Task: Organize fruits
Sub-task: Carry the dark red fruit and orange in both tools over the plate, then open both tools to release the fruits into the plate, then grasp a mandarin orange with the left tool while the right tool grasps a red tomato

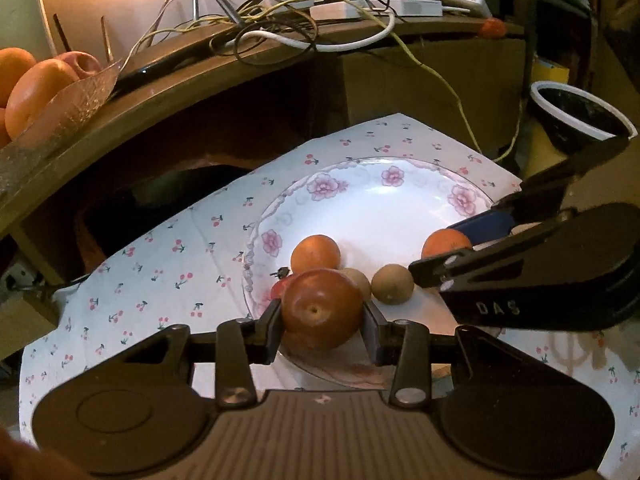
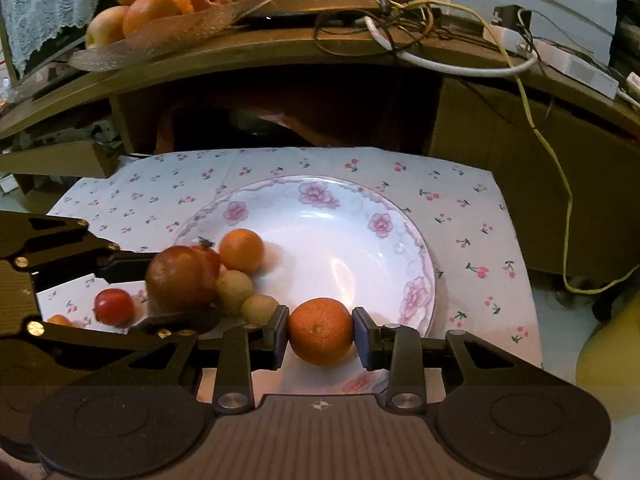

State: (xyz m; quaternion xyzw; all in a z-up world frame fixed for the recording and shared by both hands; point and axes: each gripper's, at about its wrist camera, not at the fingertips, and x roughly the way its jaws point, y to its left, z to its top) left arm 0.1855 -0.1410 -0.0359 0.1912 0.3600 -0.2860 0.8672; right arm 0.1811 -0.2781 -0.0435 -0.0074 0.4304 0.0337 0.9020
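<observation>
A white flowered plate (image 1: 384, 208) (image 2: 344, 240) lies on a cherry-print cloth (image 1: 160, 264) (image 2: 472, 232). My left gripper (image 1: 322, 314) is shut on a reddish-brown round fruit (image 1: 322, 308) over the plate's near rim; it also shows in the right wrist view (image 2: 178, 278). My right gripper (image 2: 320, 330) is shut on a small orange (image 2: 320, 330), seen from the left (image 1: 446, 242). On the plate lie another small orange (image 1: 316, 254) (image 2: 241, 251), two tan round fruits (image 1: 392, 284) (image 2: 235, 292) and a red fruit (image 1: 280, 288). A small red fruit (image 2: 114, 306) lies on the cloth.
A wooden shelf (image 1: 168, 92) behind the cloth carries a glass dish with oranges and an apple (image 2: 160, 4), tangled cables (image 1: 280, 28) and white adapters (image 1: 416, 6). A black bowl with a white rim (image 1: 580, 116) stands at the right. A yellow object (image 2: 612, 348) sits at the right edge.
</observation>
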